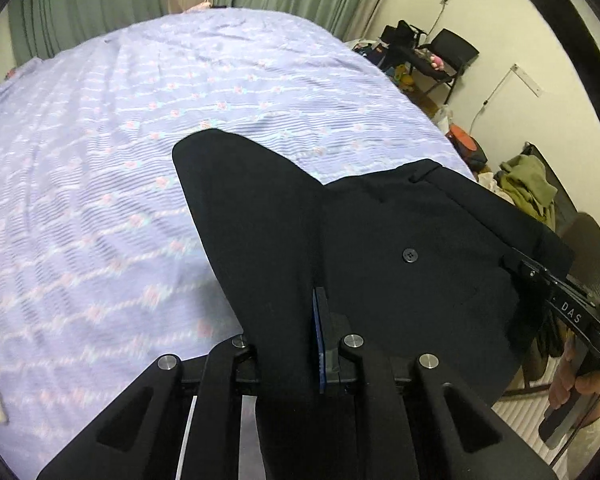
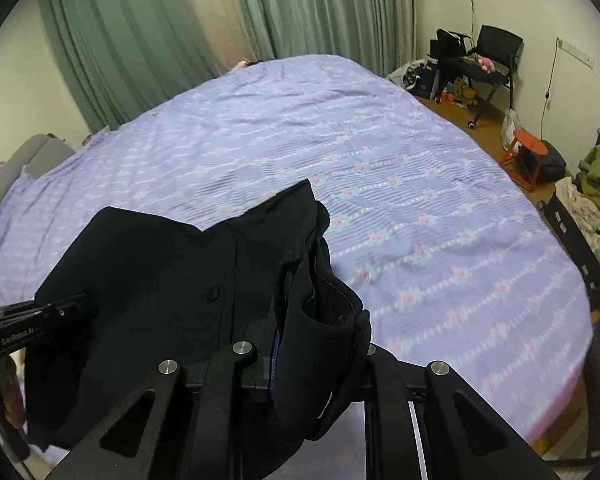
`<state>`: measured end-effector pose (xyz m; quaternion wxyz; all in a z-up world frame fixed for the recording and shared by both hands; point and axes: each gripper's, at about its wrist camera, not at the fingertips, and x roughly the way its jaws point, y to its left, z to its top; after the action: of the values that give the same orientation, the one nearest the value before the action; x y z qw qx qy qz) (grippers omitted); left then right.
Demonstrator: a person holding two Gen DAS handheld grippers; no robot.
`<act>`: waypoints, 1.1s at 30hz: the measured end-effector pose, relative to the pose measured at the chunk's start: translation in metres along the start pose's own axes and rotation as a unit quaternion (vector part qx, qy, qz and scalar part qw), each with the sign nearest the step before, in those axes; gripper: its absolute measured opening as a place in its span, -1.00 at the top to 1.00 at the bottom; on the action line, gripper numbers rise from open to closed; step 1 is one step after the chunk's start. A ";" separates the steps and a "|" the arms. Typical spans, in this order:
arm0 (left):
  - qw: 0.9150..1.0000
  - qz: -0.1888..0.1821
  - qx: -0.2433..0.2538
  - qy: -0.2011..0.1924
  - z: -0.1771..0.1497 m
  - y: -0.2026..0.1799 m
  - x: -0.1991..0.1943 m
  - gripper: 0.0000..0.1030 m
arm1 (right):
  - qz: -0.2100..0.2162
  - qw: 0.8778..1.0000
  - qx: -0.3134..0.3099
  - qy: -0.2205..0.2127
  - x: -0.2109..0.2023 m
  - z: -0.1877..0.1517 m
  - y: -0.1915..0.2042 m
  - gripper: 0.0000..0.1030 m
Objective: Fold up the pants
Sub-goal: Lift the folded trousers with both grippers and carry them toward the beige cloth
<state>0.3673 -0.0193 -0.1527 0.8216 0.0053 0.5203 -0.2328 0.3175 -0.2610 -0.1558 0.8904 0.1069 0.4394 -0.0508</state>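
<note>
Here the black pants (image 1: 380,240) hang above the bed (image 1: 100,160), stretched between both grippers. The left gripper (image 1: 300,344) has its fingers clamped on the cloth; the right gripper (image 2: 300,344) likewise pinches the waistband.

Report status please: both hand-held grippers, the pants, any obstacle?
Left hand-held gripper shut on black pants. Right hand-held gripper shut on pants too. Pants lifted over purple bedspread. No obstacle seen.
</note>
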 end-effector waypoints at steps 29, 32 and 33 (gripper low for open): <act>0.982 0.120 -0.068 -0.130 -0.164 0.040 -0.252 0.72 | 0.148 0.965 -0.203 -0.078 -0.193 -0.060 0.168 0.65; 0.982 0.113 -0.066 -0.133 -0.178 0.075 -0.268 0.73 | 0.145 0.967 -0.194 -0.080 -0.199 -0.074 0.199 0.65; 0.983 0.111 -0.066 -0.132 -0.182 0.085 -0.273 0.73 | 0.139 0.969 -0.185 -0.082 -0.200 -0.082 0.215 0.65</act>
<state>0.1496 0.2054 -0.0224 0.9025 -0.0220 0.4174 -0.1038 0.1721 -0.0334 -0.0139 0.9260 -0.0046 0.3475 0.1472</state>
